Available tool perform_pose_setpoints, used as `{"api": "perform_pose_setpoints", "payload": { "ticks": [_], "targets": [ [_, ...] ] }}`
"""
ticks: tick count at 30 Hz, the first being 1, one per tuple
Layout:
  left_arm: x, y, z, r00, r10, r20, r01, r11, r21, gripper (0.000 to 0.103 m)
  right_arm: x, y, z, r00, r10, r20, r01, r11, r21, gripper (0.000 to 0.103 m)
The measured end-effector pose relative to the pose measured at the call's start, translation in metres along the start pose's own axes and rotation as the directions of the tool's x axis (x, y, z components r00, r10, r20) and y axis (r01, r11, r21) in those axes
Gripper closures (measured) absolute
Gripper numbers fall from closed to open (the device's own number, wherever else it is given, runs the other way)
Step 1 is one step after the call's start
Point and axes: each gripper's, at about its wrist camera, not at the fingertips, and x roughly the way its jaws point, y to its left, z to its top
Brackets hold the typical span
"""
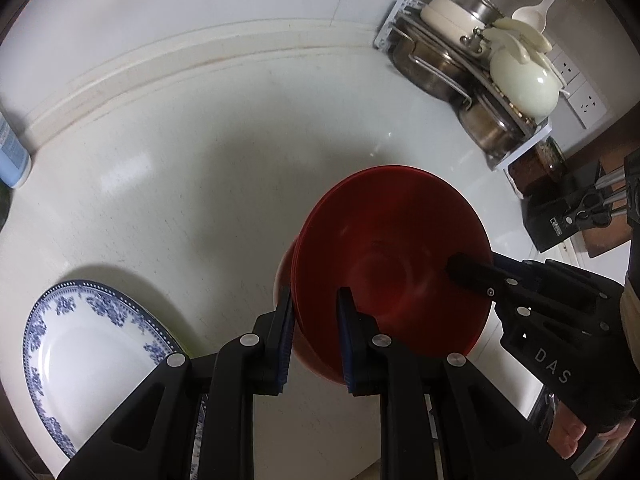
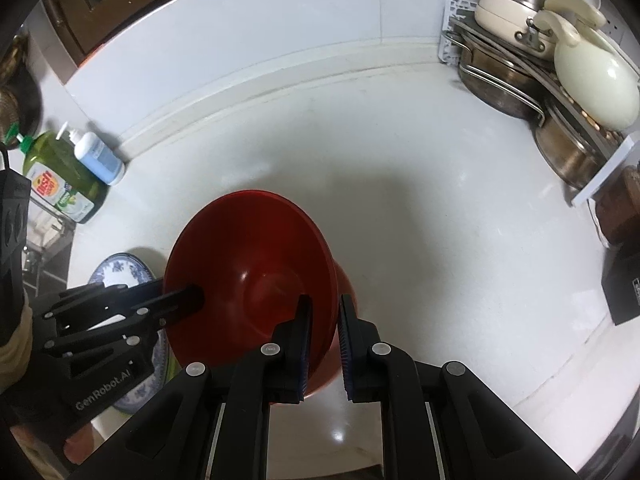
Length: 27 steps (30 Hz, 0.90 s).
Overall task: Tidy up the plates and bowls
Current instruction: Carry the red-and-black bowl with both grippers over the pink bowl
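- While held off the pale glossy countertop (image 1: 200,168): stack of red plastic bowls (image 1: 392,248), rims nested, gripped from both sides at once.
- Far left: blue-and-white patterned porcelain plate (image 1: 80,360) flat on counter, partly cut off by frame edge and left gripper body; more plates under it — cannot tell.
- Left gripper (image 1: 314,336): fingers narrow, straddling stack's near rim, pads apparently touching wall inside and out.
- Right gripper (image 2: 324,344): same, narrow, pinching opposite rim; one finger inside the top bowl.
- Risks: pinch catches only some rims, so lower bowls drop out; hands pulling at different rates twists or splits stack; smooth plastic slipping on pads.
- Far right: wire dish rack with steel pots and cream lidded pans (image 1: 480,64), near enough to clip on a swing.
- Hidden: bowl count, stack underside, clearance above counter.
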Motion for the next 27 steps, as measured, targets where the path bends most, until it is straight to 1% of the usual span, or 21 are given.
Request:
{"api": "perform_pose_setpoints", "payload": {
  "ticks": [7, 14, 22, 24, 25, 26, 27],
  "targets": [
    [0.010, -0.002, -0.002, 1.000, 0.012, -0.027, -0.011, 1.000, 0.002, 0.083, 0.012, -0.003, -0.008, 0.999, -0.006, -0.041, 0.005, 1.000, -0.011, 0.088],
    [0.018, 0.002, -0.001, 0.999, 0.013, -0.048, -0.014, 1.000, -0.014, 0.083, 0.026, -0.007, -0.014, 0.996, 0.008, -0.085, -0.008, 1.000, -0.005, 0.086],
    [0.021, 0.001, 0.001, 0.999, 0.008, -0.051, -0.010, 1.000, -0.024, 0.081, 0.029, -0.007, -0.015, 0.997, 0.003, -0.079, -0.005, 1.000, -0.021, 0.086],
    [0.021, 0.002, 0.000, 0.999, 0.003, -0.051, -0.004, 1.000, -0.026, 0.076, 0.029, -0.007, -0.015, 0.997, 0.009, -0.080, -0.010, 1.000, -0.019, 0.085],
    [0.020, 0.001, 0.000, 0.999, 0.001, -0.047, -0.002, 1.000, -0.023, 0.072, 0.029, -0.008, -0.014, 0.997, 0.015, -0.081, -0.016, 1.000, -0.012, 0.083],
    [0.019, 0.001, 0.000, 0.999, 0.000, -0.041, 0.000, 1.000, -0.021, 0.069, 0.029, -0.009, -0.014, 0.996, 0.026, -0.085, -0.026, 1.000, -0.001, 0.077],
    [0.018, 0.000, 0.000, 0.999, -0.002, -0.038, 0.001, 1.000, -0.019, 0.068, 0.029, -0.011, -0.013, 0.995, 0.037, -0.087, -0.037, 0.999, 0.007, 0.074]
  ]
}}
